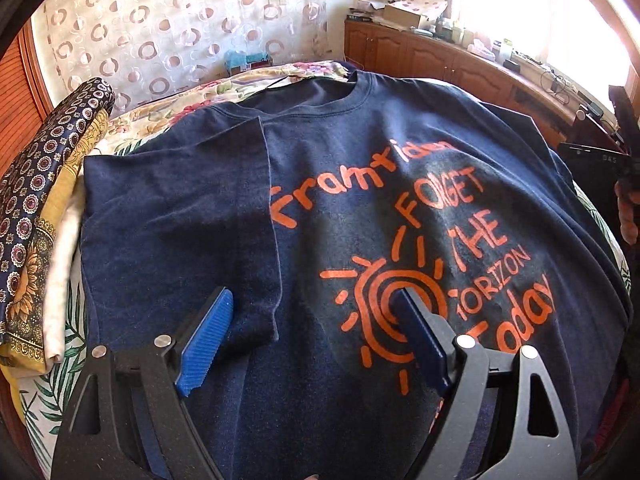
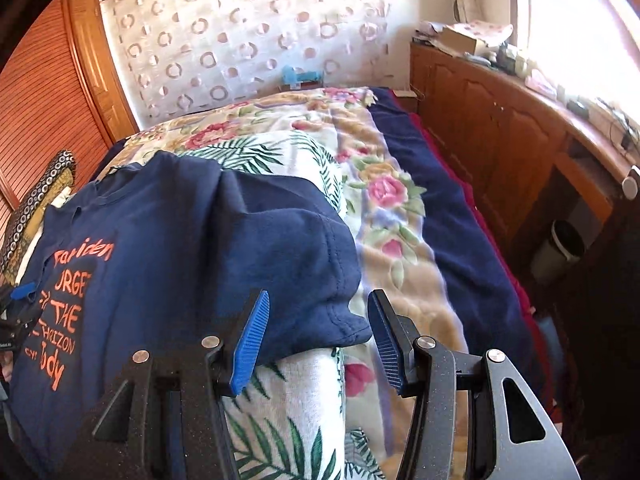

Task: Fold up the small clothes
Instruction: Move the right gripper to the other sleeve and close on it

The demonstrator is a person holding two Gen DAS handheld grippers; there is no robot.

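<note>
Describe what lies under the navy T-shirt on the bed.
Under the navy T-shirt shows a white leaf-print cloth, itself on a floral blanket. What lies beneath the shirt's middle is covered and cannot be seen.

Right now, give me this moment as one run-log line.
stage: left sleeve folded in, right sleeve not | navy T-shirt: print up on bed | left gripper: jaws open over shirt | right gripper: jaws open around right sleeve hem

Floral blanket (image 2: 384,200) over bed, leaf-print cloth (image 2: 288,408) on top. Folded patterned fabrics (image 1: 36,208) stacked at left. Circle-pattern curtain (image 1: 168,24) behind. Cluttered wooden cabinets (image 2: 500,128) under bright window (image 1: 532,4).
</note>
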